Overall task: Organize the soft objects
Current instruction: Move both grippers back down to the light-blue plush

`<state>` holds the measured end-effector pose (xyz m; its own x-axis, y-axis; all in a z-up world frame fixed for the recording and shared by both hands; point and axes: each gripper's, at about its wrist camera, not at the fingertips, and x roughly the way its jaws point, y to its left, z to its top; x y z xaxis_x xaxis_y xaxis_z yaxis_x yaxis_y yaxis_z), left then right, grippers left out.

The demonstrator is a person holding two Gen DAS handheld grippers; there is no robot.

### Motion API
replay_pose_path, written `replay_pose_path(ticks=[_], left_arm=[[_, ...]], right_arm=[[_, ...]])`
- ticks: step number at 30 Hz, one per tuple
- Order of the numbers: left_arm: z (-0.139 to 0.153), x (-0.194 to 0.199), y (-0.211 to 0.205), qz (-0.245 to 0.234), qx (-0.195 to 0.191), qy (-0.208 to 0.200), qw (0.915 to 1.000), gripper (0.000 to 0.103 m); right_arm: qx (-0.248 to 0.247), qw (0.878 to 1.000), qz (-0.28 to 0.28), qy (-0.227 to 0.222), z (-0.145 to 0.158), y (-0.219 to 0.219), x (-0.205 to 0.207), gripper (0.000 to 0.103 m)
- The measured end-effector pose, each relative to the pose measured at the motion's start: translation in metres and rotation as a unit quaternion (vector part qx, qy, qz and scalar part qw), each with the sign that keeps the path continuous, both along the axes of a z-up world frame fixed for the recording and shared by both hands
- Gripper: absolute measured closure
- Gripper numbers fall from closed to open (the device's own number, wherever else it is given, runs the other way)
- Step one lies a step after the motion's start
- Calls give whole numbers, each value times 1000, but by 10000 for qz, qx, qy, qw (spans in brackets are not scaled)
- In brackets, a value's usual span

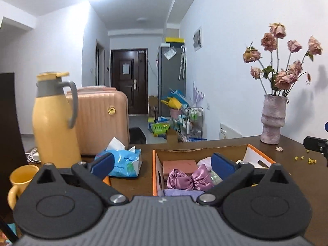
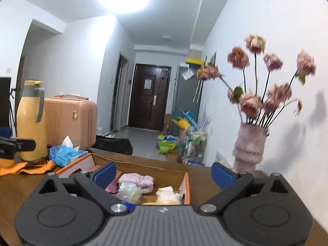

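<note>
Both grippers are wide open and holding nothing. Left gripper (image 1: 163, 162) hovers over the near end of the box (image 1: 155, 168) on the table (image 1: 297, 176), with a satin scrunchie (image 1: 188, 179) sitting right between its fingers, next to a pink block (image 1: 179, 167). Right gripper (image 2: 163, 173) hangs over the same box (image 2: 185, 186), where a fluffy lilac headband (image 2: 136, 179) and a crinkly bag (image 2: 128, 191) lie. Tissue pack (image 1: 123, 162) sits just left of the box, vase (image 1: 272, 119) well off to the right
</note>
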<state>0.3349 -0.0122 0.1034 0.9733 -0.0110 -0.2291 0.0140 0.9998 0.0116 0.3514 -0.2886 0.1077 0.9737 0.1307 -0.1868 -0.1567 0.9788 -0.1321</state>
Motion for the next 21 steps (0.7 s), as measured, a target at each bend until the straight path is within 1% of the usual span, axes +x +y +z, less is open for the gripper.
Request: replay_pose_path(ticks=[8, 12, 14, 16, 18, 21], left_arm=[[12, -48, -1, -131, -141, -237, 9995, 0], [6, -70, 0, -114, -241, -250, 9993, 0], [-4, -85, 1, -87, -258, -231, 9994, 0], [-18, -99, 1, -50, -203, -69, 9998, 0], [-32, -116, 1, -41, -211, 89, 9997, 0], [-52, -143, 0, -138, -347, 335, 9987, 0]], right_arm=[[119, 9993, 99, -326, 15, 3, -47, 2], [261, 9989, 95, -370, 13, 1, -73, 2], [342, 9988, 111, -338, 6, -2, -88, 1], [396, 9988, 140, -233, -8, -5, -106, 1], [472, 9987, 166, -63, -23, -8, -124, 1], [702, 9970, 226, 223, -49, -14, -153, 1]])
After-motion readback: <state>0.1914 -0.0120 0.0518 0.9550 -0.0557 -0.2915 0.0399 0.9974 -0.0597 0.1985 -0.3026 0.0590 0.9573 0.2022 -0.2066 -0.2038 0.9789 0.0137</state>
